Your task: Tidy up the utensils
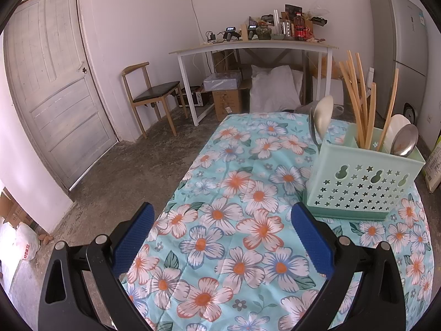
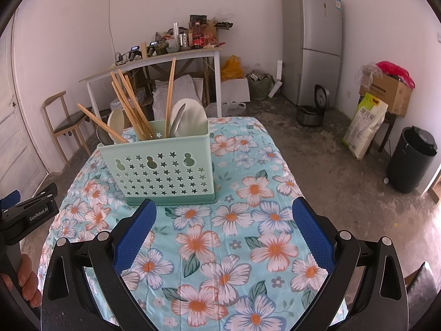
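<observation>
A pale green utensil holder (image 1: 363,182) with star cut-outs stands on the floral tablecloth (image 1: 234,220); in the right wrist view the holder (image 2: 162,171) is straight ahead. It holds several wooden chopsticks (image 1: 355,96), metal spoons (image 1: 323,118) and white spoons (image 1: 397,129), all upright or leaning. My left gripper (image 1: 223,237) is open and empty, low over the cloth, left of the holder. My right gripper (image 2: 224,234) is open and empty, just in front of the holder.
The left gripper's body (image 2: 30,215) and the hand holding it show at the left edge of the right wrist view. Beyond the table are a chair (image 1: 151,93), a cluttered white desk (image 1: 256,47), a fridge (image 2: 311,41) and a black bin (image 2: 410,160).
</observation>
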Action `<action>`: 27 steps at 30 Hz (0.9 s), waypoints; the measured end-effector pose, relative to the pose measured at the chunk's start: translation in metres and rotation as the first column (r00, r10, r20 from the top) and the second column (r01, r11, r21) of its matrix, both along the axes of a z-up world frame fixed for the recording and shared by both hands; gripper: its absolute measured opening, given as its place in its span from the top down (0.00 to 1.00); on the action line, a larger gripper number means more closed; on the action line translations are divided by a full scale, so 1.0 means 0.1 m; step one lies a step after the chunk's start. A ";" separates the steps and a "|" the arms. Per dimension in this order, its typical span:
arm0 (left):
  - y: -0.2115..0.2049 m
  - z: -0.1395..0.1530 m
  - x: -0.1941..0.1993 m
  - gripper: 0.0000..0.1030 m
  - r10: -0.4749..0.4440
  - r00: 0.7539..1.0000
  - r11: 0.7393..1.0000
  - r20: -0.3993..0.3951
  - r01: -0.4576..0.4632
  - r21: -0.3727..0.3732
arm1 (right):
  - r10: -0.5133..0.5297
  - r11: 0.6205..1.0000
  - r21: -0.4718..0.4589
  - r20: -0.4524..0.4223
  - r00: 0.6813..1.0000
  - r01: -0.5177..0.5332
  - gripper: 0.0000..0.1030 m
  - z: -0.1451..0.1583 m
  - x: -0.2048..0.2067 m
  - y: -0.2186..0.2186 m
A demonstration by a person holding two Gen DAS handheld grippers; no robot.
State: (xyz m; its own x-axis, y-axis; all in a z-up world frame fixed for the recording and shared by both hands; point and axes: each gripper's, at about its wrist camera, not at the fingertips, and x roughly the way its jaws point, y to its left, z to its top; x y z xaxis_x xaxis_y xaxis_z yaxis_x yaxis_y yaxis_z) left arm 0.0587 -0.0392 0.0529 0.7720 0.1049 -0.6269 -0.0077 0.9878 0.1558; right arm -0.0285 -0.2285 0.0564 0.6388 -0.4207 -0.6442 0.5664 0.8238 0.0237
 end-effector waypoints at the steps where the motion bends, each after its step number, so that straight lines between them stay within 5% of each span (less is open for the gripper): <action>1: 0.00 0.00 0.00 0.05 -0.001 1.000 1.000 0.000 0.001 0.000 | 0.000 1.000 0.000 0.000 1.000 0.000 0.08 0.00 0.00 0.00; 27: 0.01 0.00 0.00 0.05 0.000 1.000 1.000 0.000 0.000 -0.002 | 0.002 1.000 0.003 0.000 1.000 -0.002 0.08 0.00 0.00 0.00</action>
State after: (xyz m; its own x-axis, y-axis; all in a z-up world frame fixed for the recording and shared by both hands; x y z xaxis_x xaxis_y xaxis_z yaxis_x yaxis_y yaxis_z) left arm 0.0586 -0.0382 0.0534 0.7722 0.1041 -0.6268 -0.0080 0.9880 0.1543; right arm -0.0283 -0.2280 0.0559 0.6396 -0.4177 -0.6453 0.5647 0.8249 0.0257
